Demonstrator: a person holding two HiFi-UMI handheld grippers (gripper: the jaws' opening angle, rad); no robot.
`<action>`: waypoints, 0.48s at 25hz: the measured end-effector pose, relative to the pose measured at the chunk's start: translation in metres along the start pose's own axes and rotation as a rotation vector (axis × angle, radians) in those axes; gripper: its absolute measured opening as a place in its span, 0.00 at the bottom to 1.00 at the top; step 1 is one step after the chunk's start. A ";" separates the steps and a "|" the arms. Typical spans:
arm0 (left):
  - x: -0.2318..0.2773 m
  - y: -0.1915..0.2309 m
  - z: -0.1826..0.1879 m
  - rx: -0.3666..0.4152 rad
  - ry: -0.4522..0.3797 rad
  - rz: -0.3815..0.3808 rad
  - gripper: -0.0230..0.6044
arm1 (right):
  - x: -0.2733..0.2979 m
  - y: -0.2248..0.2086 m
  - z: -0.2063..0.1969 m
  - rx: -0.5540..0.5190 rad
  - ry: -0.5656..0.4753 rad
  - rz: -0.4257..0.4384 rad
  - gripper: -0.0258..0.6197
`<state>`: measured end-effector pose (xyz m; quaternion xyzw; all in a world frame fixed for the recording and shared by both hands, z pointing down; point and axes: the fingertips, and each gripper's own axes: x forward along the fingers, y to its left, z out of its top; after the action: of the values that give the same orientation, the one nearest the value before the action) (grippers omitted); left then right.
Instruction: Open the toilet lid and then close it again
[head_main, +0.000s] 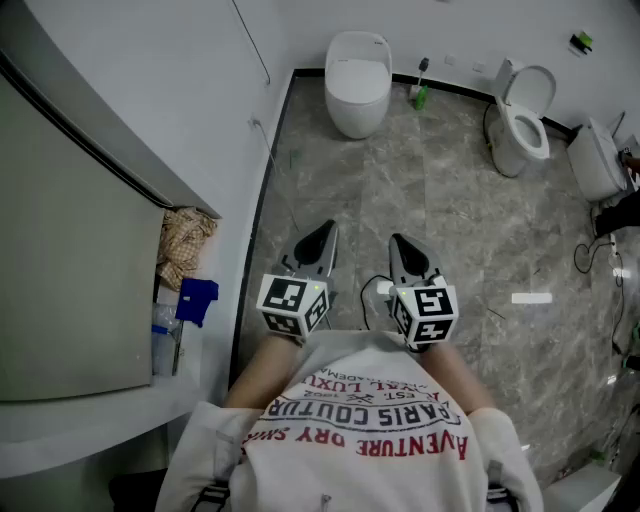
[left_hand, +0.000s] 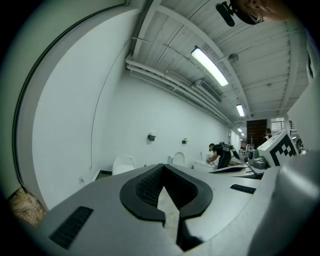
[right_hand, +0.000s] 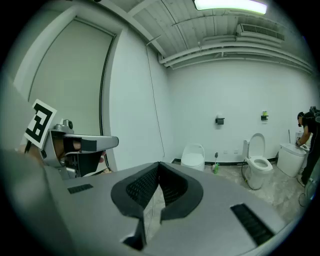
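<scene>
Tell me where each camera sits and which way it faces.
Head view: on the person's head, steeply down at shirt, left gripper, right gripper and floor.
Left gripper view: along its own shut jaws toward the far wall; right gripper at right.
Right gripper view: likewise; left gripper at left.
All share the closed toilet.

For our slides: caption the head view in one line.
Both shut, the left gripper and right gripper hover above the marble floor, facing a closed toilet and an open-lidded toilet.
</scene>
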<state>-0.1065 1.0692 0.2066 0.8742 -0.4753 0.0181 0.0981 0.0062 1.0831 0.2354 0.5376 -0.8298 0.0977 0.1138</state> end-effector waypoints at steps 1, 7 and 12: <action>-0.002 0.001 0.000 0.001 0.000 0.000 0.05 | -0.001 0.002 0.000 -0.001 0.000 -0.001 0.06; -0.009 0.002 -0.003 0.008 0.004 0.002 0.05 | -0.004 0.007 -0.002 0.001 -0.005 -0.004 0.06; -0.013 0.007 -0.003 0.011 -0.001 0.003 0.05 | -0.003 0.007 -0.001 0.024 -0.019 -0.029 0.06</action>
<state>-0.1198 1.0770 0.2092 0.8740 -0.4766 0.0203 0.0928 0.0010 1.0889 0.2357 0.5517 -0.8217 0.1010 0.1010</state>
